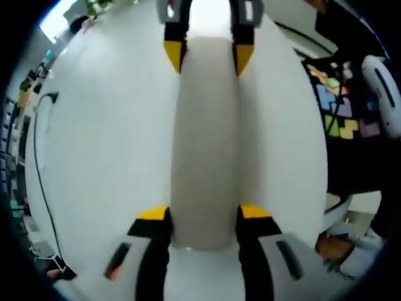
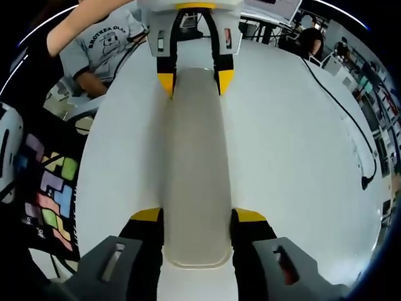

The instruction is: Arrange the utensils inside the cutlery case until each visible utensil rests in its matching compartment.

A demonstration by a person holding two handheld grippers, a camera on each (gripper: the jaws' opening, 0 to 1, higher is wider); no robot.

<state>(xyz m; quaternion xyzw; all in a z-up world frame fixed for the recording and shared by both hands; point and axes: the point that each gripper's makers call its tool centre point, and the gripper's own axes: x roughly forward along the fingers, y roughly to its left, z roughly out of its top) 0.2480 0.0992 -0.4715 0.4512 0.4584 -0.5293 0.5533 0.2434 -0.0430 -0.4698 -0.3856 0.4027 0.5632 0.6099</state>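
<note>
Cutlery case (image 2: 195, 175): long, smooth, pale, round-cornered, probably plastic; lies on my white table (image 2: 288, 163). My right gripper (image 2: 197, 216) clamps one end, left gripper (image 1: 205, 213) the opposite end (image 1: 205, 144). Black cable (image 2: 351, 119) lies well apart.

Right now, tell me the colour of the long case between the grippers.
The case is pale grey-white, clearest in the right gripper view.
</note>
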